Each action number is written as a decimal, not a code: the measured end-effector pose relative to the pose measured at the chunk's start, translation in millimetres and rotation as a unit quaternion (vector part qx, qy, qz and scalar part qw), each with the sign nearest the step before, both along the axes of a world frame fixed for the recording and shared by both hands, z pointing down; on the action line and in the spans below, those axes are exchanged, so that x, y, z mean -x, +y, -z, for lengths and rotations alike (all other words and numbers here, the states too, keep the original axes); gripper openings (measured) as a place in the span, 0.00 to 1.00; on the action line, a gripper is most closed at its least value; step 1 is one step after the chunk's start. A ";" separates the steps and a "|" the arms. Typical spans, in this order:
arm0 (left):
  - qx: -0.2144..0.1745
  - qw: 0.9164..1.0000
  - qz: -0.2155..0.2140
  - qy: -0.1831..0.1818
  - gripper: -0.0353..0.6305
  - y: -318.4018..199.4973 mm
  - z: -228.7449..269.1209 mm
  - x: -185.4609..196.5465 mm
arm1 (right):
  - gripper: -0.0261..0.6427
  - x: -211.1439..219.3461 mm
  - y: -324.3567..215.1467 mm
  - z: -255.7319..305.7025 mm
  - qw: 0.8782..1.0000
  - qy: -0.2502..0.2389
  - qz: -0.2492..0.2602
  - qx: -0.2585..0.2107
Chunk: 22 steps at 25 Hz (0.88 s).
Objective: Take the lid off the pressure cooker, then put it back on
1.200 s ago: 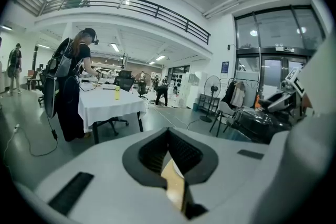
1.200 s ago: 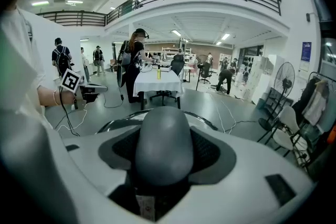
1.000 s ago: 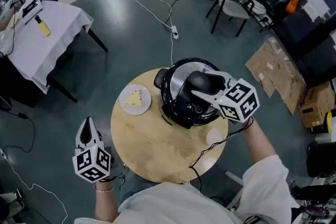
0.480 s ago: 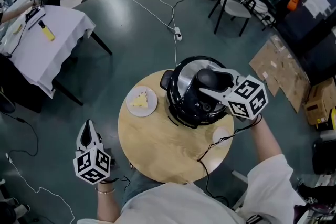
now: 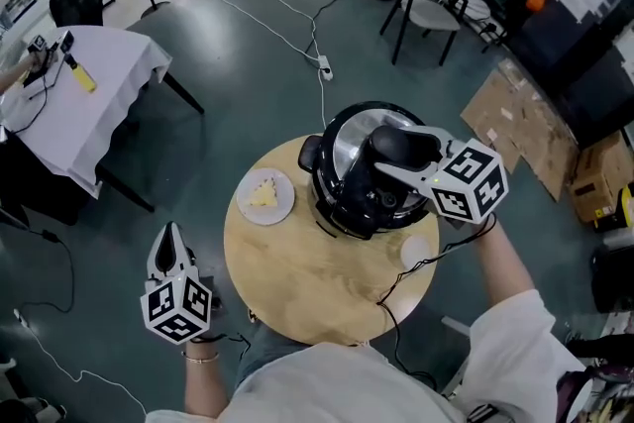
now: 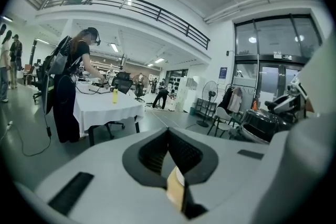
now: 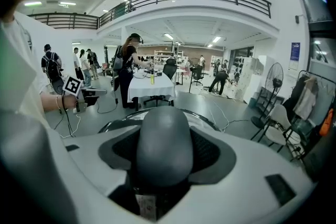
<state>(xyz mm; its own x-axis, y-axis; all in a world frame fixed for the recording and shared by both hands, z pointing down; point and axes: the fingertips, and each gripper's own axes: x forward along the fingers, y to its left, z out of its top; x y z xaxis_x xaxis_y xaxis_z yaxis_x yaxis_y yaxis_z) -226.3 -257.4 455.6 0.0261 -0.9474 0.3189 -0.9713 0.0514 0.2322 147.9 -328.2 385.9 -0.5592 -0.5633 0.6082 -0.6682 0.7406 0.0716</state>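
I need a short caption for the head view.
Right gripper grips the cooker lid's handle; left gripper hangs beside the table.

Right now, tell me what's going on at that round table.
A person holds tongs in each hand. The right tongs are clamped on the black handle of the lid on the pressure cooker, which stands on the round wooden table beside a small plate of food. Whether the lid has come free is unclear. The left tongs hang shut and empty off the table's edge.
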 end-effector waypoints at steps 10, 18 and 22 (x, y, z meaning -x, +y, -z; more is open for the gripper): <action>-0.015 0.999 -0.050 0.016 0.05 -14.0 12.9 2.5 | 0.45 1.9 25.6 34.8 0.997 0.006 -0.068 -0.025; -0.041 0.993 -0.114 0.009 0.05 -35.6 31.1 -5.9 | 0.45 0.5 53.6 56.1 0.989 0.003 -0.142 -0.047; -0.057 0.987 -0.150 -0.006 0.05 -39.9 42.8 -12.7 | 0.45 2.6 71.3 60.6 0.982 -0.010 -0.182 -0.059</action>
<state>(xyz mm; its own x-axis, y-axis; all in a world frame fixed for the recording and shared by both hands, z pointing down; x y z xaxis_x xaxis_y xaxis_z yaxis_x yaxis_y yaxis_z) -213.6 -297.2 412.8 0.3071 -0.9275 0.2131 -0.9419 -0.2643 0.2074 145.3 -256.9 325.4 -0.3198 -0.7938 0.5173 -0.8889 0.4404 0.1263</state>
